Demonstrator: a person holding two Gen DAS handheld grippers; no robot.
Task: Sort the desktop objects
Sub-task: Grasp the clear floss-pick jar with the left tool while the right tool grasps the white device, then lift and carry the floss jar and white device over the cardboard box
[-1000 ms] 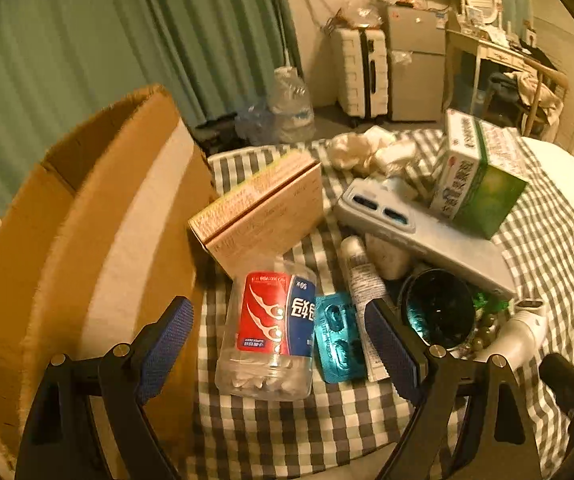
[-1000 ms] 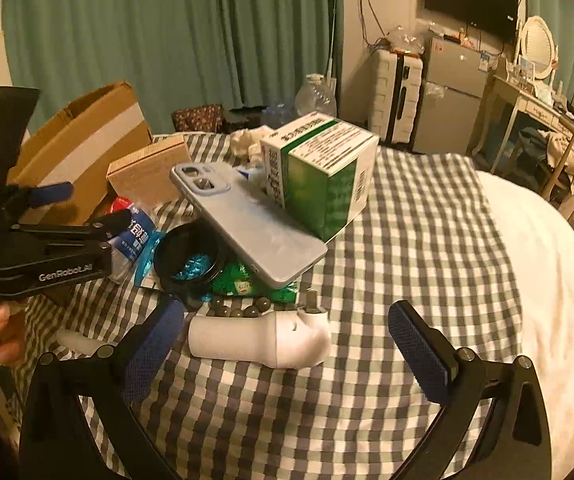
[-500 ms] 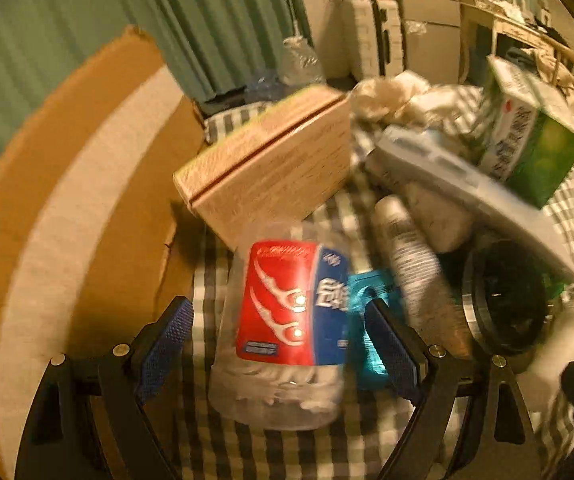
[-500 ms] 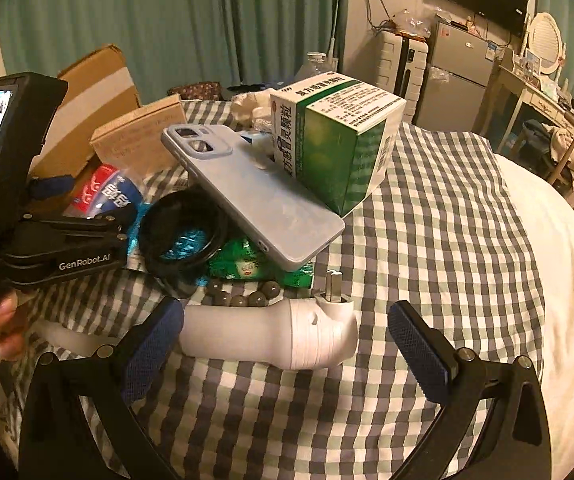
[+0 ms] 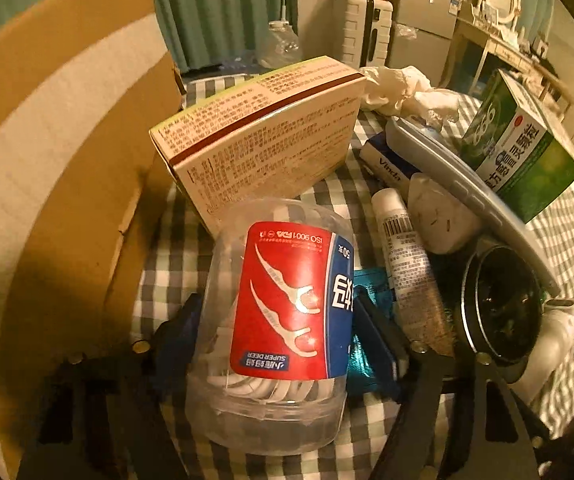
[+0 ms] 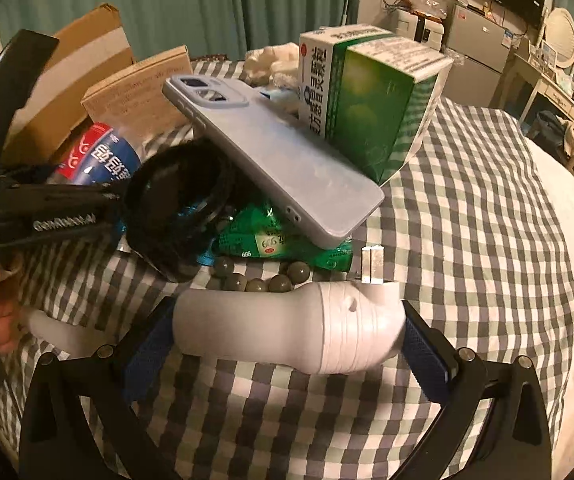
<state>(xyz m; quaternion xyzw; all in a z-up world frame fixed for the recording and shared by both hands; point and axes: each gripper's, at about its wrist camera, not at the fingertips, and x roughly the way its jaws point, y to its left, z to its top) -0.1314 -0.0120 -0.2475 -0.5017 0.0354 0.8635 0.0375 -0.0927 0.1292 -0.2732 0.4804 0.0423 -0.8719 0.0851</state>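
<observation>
Stage: sorting barely begun, pile unsorted on checked cloth (image 6: 467,184) | Left gripper (image 5: 275,344): jaws closing around floss-pick jar (image 5: 283,320), lying beside cardboard box (image 5: 67,140), pads seemingly not yet pressing | Right gripper (image 6: 287,344): wide, straddling white charger (image 6: 287,328), no grip | Left: phone (image 6: 275,160), green carton (image 6: 371,96), everything else.

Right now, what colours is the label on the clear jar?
Red and blue label, clearest in the left wrist view.

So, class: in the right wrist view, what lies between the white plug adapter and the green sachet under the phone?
A short row of dark round beads lies between the white plug adapter and the green sachet; the right wrist view shows it.
</observation>
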